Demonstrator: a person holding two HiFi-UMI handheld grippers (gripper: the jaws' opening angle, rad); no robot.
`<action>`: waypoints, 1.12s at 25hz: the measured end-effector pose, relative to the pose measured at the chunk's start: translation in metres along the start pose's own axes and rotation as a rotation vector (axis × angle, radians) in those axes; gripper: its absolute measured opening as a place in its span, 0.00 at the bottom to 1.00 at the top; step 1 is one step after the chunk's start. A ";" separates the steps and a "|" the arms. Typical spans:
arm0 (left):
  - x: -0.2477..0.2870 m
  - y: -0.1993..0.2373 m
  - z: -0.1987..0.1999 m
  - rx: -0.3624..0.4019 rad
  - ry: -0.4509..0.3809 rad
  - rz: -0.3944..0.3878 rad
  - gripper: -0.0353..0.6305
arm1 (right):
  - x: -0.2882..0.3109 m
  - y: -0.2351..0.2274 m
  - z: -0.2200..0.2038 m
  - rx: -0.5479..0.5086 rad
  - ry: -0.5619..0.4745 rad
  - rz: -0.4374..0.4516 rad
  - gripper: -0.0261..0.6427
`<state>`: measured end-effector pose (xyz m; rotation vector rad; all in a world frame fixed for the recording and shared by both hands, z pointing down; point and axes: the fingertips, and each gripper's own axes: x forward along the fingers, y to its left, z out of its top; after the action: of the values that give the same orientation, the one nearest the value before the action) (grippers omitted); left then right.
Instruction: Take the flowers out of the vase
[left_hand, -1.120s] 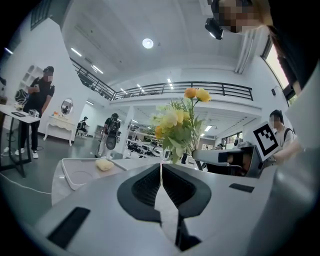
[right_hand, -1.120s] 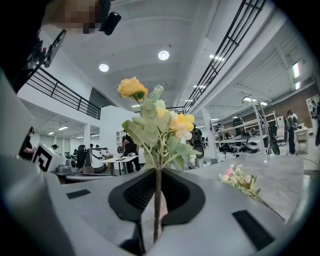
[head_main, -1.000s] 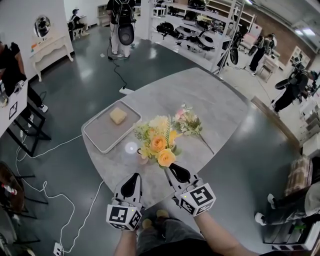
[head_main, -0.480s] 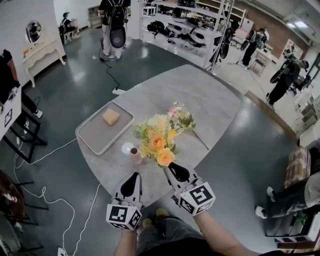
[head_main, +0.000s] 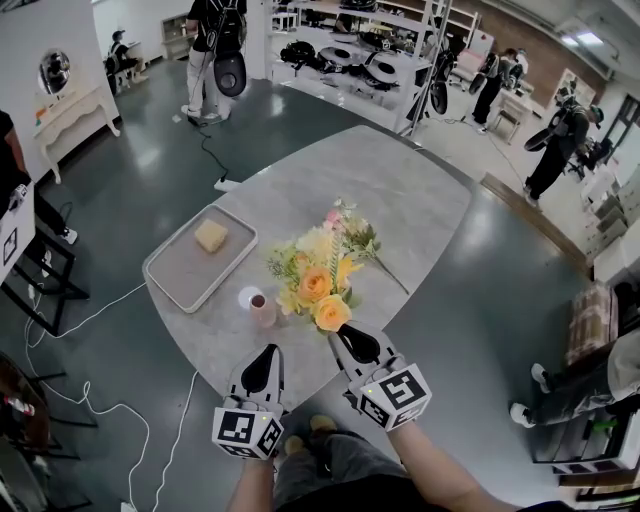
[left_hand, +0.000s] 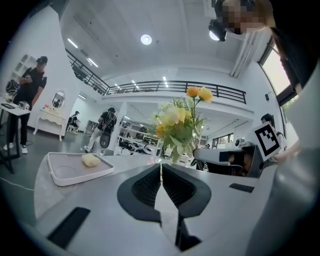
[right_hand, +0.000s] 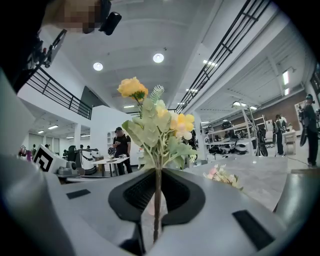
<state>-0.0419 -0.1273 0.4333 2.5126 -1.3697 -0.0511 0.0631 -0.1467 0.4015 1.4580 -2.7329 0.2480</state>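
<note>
Large open hall, fitted out as a workshop-style recording studio. A glossy dark floor (head_main: 130, 190) spreads around a grey stone-look bench (head_main: 400, 190), and white cables (head_main: 176, 432) trail loose across it. Metal shelves (head_main: 360, 60) at the back hold rows of black gear. A person (head_main: 215, 40) stands nearby with bulky black kit strapped on. A white dressing table (head_main: 75, 105) with a round mirror (head_main: 53, 70) lines one wall. Overhead run a railed gallery (left_hand: 165, 87) and round ceiling lights (left_hand: 145, 39).
</note>
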 end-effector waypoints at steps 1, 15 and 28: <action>0.000 -0.001 0.000 0.000 0.001 -0.003 0.08 | -0.002 0.000 0.000 0.000 0.000 -0.003 0.11; 0.009 -0.010 -0.008 -0.007 0.018 -0.055 0.08 | -0.015 -0.009 -0.001 0.003 -0.009 -0.059 0.11; 0.016 -0.036 -0.014 -0.003 0.028 -0.091 0.08 | -0.039 -0.022 -0.002 0.001 -0.014 -0.084 0.11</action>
<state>-0.0013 -0.1191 0.4392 2.5624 -1.2426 -0.0357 0.1025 -0.1264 0.4017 1.5769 -2.6747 0.2375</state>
